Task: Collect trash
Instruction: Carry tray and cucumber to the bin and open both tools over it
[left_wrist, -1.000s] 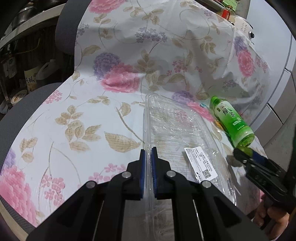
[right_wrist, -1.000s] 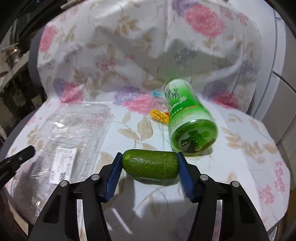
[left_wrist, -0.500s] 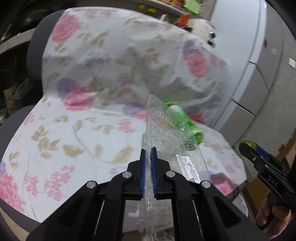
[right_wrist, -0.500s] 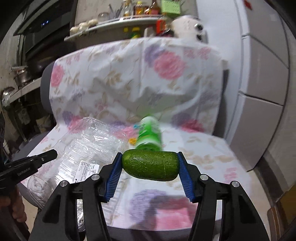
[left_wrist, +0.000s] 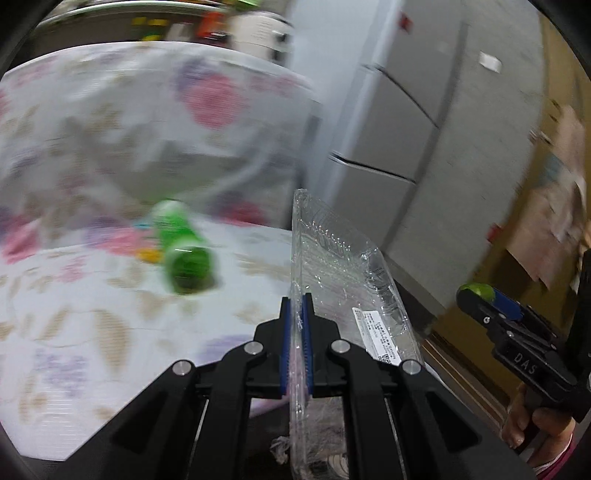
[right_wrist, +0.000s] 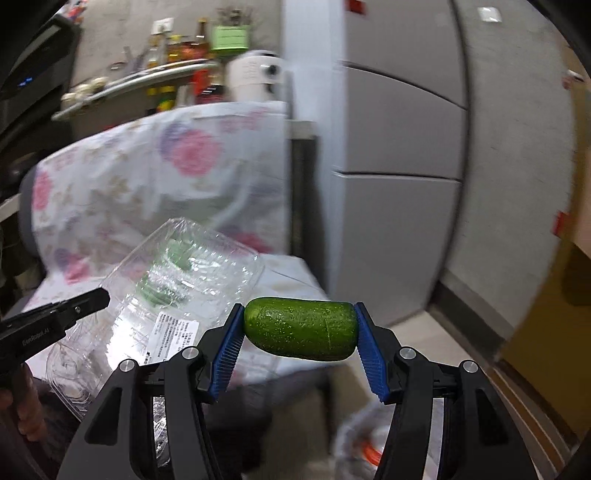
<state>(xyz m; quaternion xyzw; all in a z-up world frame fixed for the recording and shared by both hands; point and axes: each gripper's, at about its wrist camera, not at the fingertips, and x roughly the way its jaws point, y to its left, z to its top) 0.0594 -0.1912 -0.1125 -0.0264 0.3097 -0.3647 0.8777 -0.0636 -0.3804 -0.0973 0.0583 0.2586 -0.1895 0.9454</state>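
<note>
My left gripper (left_wrist: 296, 306) is shut on the edge of a clear plastic clamshell container (left_wrist: 340, 266) with a white label, held up off the chair; it also shows in the right wrist view (right_wrist: 177, 266). My right gripper (right_wrist: 300, 328) is shut on a green cucumber piece (right_wrist: 301, 328), held in the air past the chair's right edge. It shows in the left wrist view (left_wrist: 476, 295) at the far right. A green bottle (left_wrist: 183, 251) lies on the floral-covered chair seat (left_wrist: 74, 314).
A grey fridge (right_wrist: 406, 147) stands to the right of the chair. A shelf with bottles and jars (right_wrist: 166, 66) is behind the chair. A white bag with something orange (right_wrist: 362, 443) lies on the floor below my right gripper. A small yellow item (left_wrist: 147, 254) lies by the bottle.
Both grippers have swung to the right, away from the chair seat, carrying the container and the cucumber piece. The fridge and floor have come into view. The bottle stays on the seat.
</note>
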